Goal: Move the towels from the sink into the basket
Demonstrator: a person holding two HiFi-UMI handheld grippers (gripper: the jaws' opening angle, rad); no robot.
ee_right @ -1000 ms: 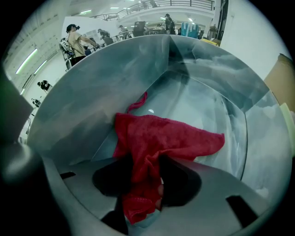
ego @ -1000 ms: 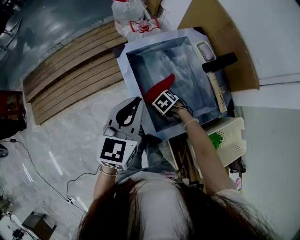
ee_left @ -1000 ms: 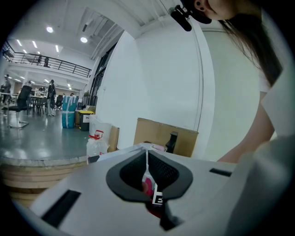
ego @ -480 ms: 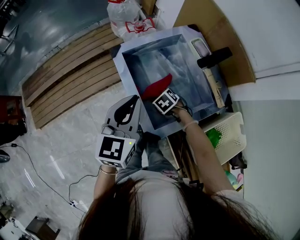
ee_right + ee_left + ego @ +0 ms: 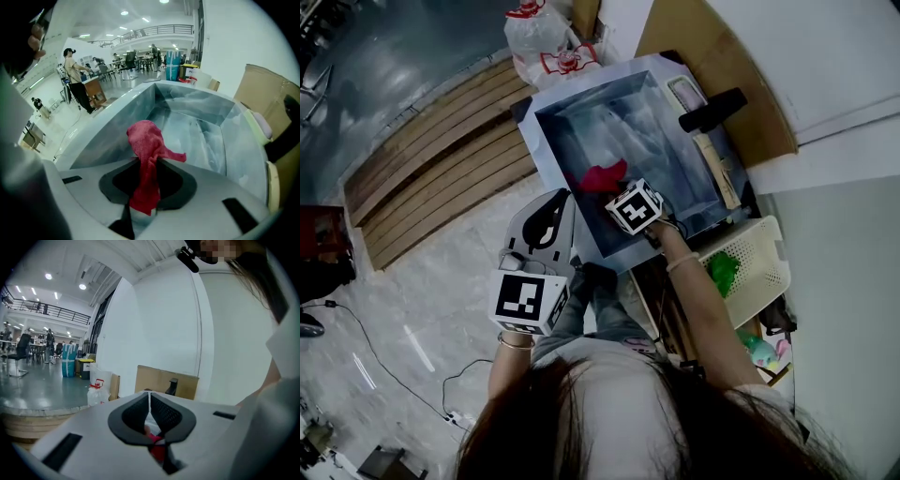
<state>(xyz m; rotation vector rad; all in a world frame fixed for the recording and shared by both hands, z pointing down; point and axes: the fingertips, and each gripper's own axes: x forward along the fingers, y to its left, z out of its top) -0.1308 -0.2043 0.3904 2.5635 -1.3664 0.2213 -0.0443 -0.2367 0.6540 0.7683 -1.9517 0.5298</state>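
A red towel [image 5: 600,176] hangs bunched from my right gripper [image 5: 612,190] above the floor of the metal sink [image 5: 546,141]. In the right gripper view the jaws [image 5: 149,161] pinch the red towel [image 5: 146,145], its ends dangling over the sink [image 5: 206,117]; they have just been closing on it. A white perforated basket [image 5: 761,255] stands right of the sink and holds a green towel [image 5: 724,272]. My left gripper [image 5: 565,194] hovers at the sink's near left corner, jaws together and empty, as also seen in the left gripper view [image 5: 149,393].
A black faucet handle [image 5: 712,110] and a soap dish [image 5: 684,92] sit on the sink's right rim. Cardboard [image 5: 722,47] leans behind it. A plastic bag [image 5: 546,42] sits beyond the sink, and wooden slats [image 5: 441,150] lie on the floor at left.
The right gripper has risen with the red towel, which went from lying spread in the sink to hanging bunched. The left gripper has stayed put.
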